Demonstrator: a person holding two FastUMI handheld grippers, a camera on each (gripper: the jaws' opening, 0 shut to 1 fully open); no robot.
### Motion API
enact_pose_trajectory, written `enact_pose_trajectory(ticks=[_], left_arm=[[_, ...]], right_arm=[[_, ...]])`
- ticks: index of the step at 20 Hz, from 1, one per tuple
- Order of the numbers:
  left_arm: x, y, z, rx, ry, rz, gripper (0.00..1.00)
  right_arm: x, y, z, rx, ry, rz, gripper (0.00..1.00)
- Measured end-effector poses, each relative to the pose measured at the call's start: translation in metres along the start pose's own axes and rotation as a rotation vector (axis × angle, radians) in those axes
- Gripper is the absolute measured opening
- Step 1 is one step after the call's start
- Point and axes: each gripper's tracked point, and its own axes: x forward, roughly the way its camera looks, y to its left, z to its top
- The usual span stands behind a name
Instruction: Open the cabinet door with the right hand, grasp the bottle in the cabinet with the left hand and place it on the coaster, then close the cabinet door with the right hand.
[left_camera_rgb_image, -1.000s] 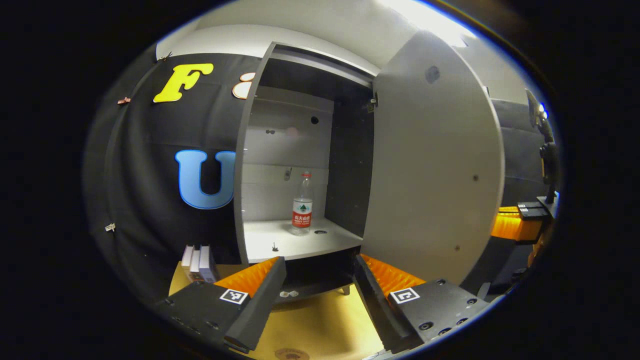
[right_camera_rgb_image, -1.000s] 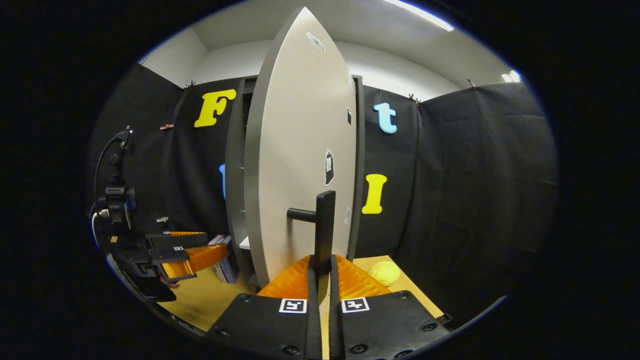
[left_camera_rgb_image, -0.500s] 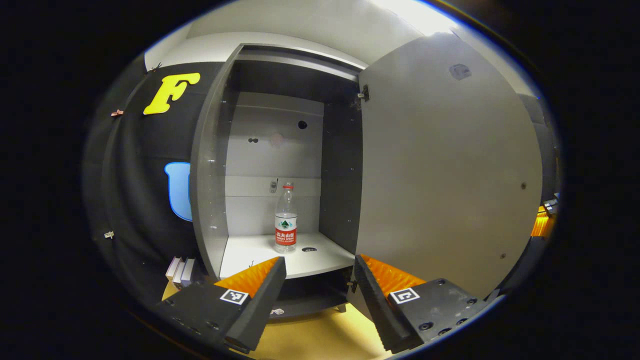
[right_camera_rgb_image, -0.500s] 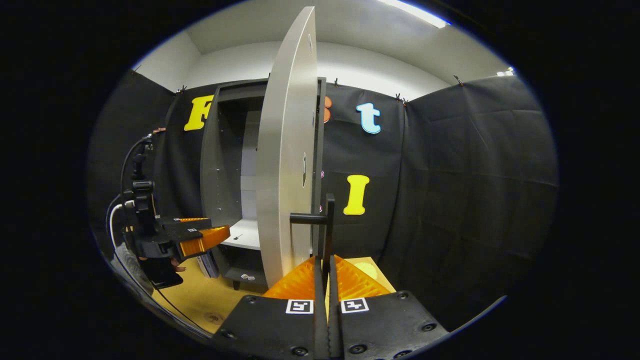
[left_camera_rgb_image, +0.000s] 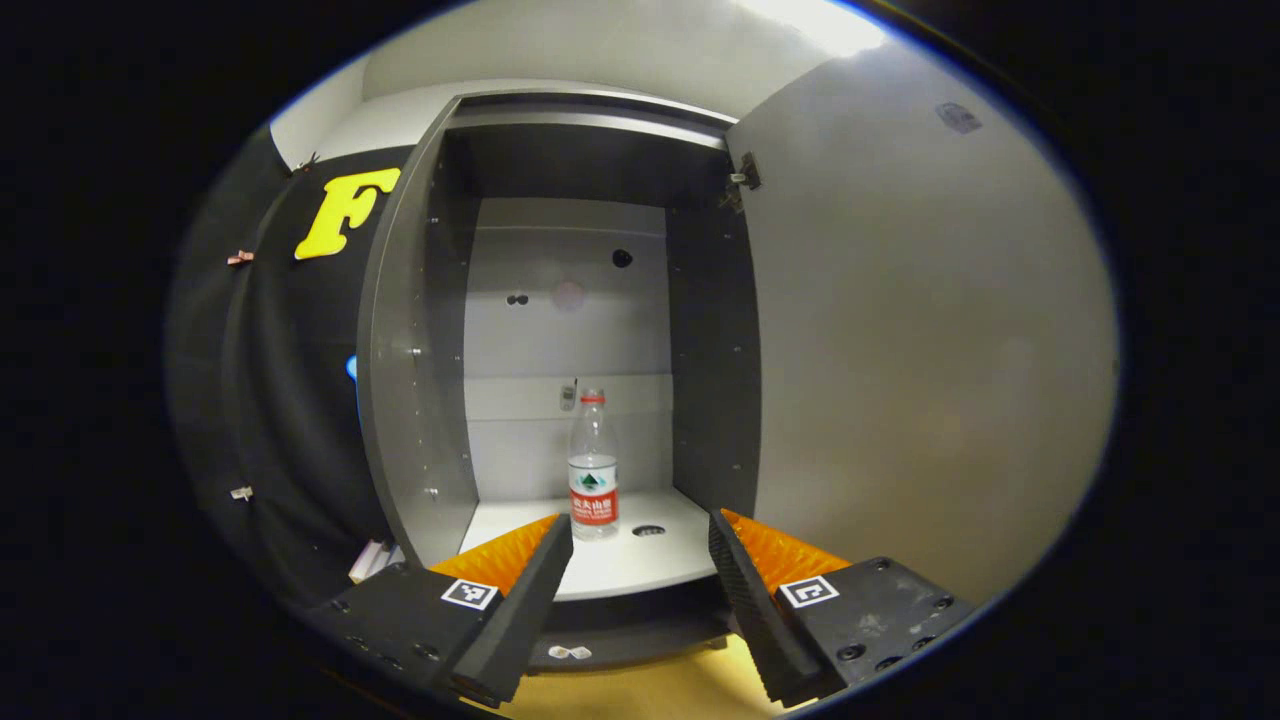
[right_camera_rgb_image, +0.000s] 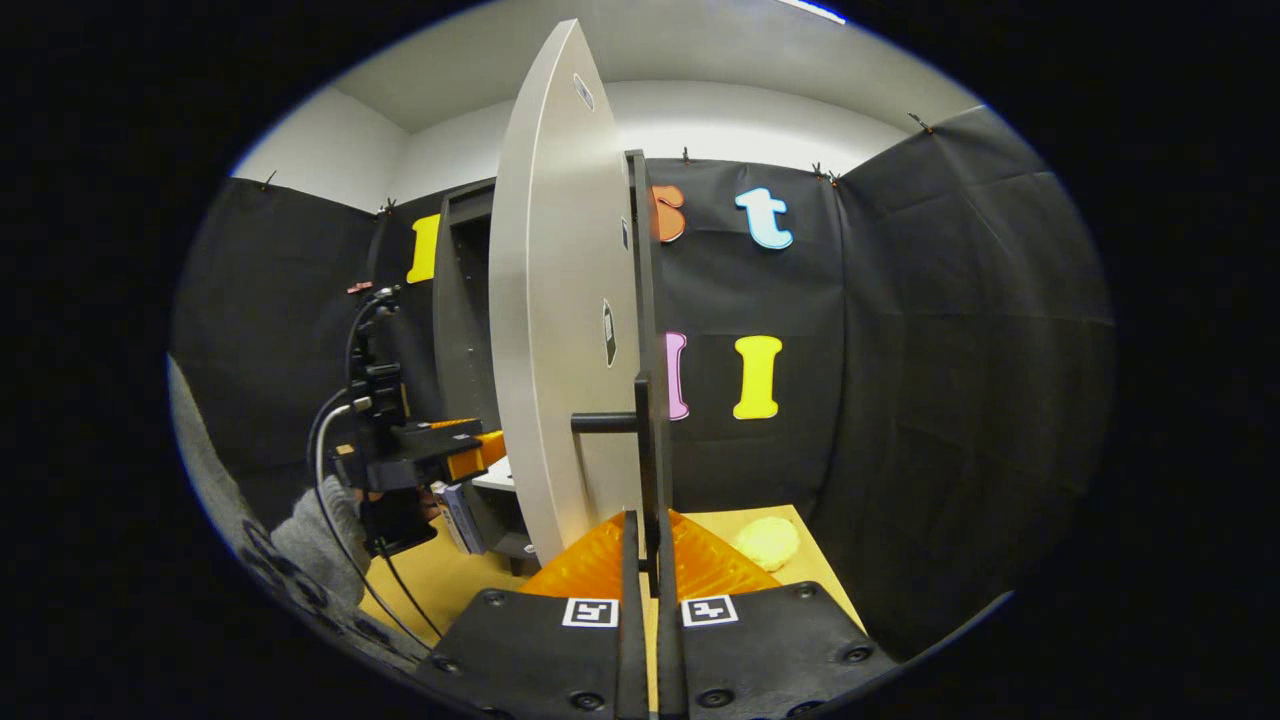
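The water bottle stands upright on the white shelf inside the cabinet, a little right of the middle and near the back panel. It is clear, with a red cap and a red and white label. A small dark round spot lies on the shelf just beside its base.

In the left gripper view, the left gripper is in front of the shelf edge with its two fingers spread wide. Nothing is between them, and the bottle appears in the gap, well apart from both fingers.

The cabinet door is swung open to the right, and this view shows its pale inner face with a hinge at the top corner.

The right gripper view shows the outer face of the door almost edge-on, with the dark bar handle. The right gripper has its fingers pressed together on the lower part of this handle. This view also shows the left gripper farther off at the cabinet opening, a grey sleeve behind it, some books beside the cabinet, and a yellow coaster on the wooden table.
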Motion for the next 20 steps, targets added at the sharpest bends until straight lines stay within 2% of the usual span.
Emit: enact_pose_trajectory(ticks=[3, 4, 5, 7, 10, 13, 14, 20], left_arm=[[0.036, 0.013, 0.004, 0.037, -0.020, 0.049, 0.87], [0.051, 0.016, 0.001, 0.055, -0.020, 0.058, 0.87], [0.065, 0.018, -0.002, 0.066, -0.016, 0.064, 0.87], [0.089, 0.021, -0.013, 0.077, 0.002, 0.078, 0.86], [0.125, 0.019, -0.028, 0.078, 0.026, 0.072, 0.87], [0.156, 0.032, -0.038, 0.090, 0.035, 0.111, 0.91], [0.164, 0.036, -0.043, 0.089, 0.043, 0.122, 0.86], [0.205, 0.052, -0.048, 0.067, 0.040, 0.144, 0.88]], right_arm=[[-0.013, 0.002, 0.000, 0.032, 0.006, 0.037, 0.07], [-0.020, 0.004, 0.003, 0.043, 0.000, 0.053, 0.15], [-0.025, 0.008, 0.005, 0.057, -0.008, 0.071, 0.06], [-0.035, 0.005, 0.012, 0.083, -0.030, 0.068, 0.06], [-0.037, -0.025, 0.011, 0.114, -0.036, -0.024, 0.05], [-0.032, -0.058, 0.008, 0.138, -0.034, -0.149, 0.05], [-0.030, -0.067, 0.007, 0.141, -0.032, -0.180, 0.05], [-0.010, -0.104, 0.009, 0.157, -0.018, -0.264, 0.05]])
